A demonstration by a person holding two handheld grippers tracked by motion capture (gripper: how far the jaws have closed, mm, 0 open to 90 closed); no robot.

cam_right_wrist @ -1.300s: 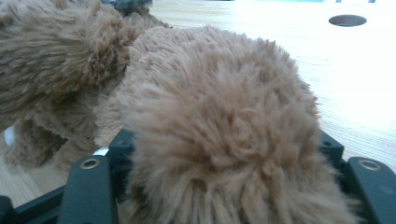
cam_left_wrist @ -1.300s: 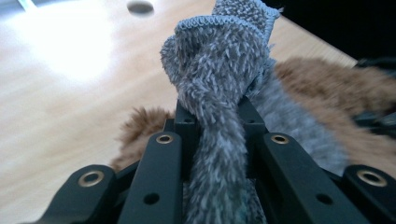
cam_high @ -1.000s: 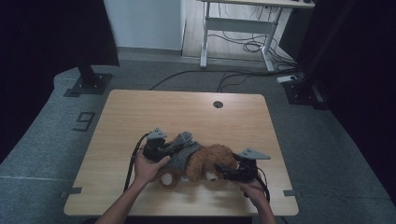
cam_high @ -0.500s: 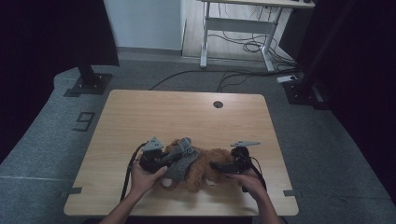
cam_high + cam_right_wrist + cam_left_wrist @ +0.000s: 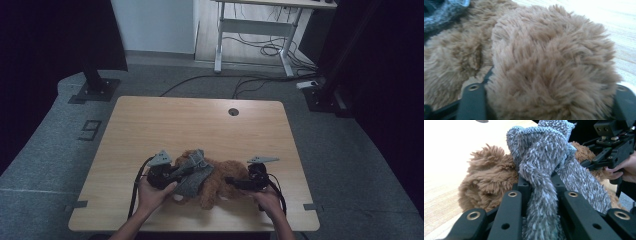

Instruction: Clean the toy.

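Observation:
A brown plush toy (image 5: pixel 222 180) lies near the front edge of the wooden table (image 5: pixel 200 125), with a grey fuzzy cloth (image 5: pixel 196 172) draped over its left part. My left gripper (image 5: pixel 181 173) is shut on a fold of the grey cloth (image 5: pixel 541 170), which bunches up between its jaws, the plush (image 5: pixel 486 180) just behind. My right gripper (image 5: pixel 232 181) comes in from the right, its jaws closed around a thick lump of the brown plush (image 5: pixel 549 62). The left gripper view also has the right gripper (image 5: pixel 610 147) at its upper right, pressed into the toy.
A round cable hole (image 5: pixel 233 111) sits near the table's far edge. Black cables trail from both grippers toward the front edge. On the floor beyond are a desk frame (image 5: pixel 252 40) and black stand bases (image 5: pixel 95 90).
Both grippers, the toy and the cloth have shifted a little toward the front edge. The left gripper has kept its hold on the cloth, which now lies more across the toy.

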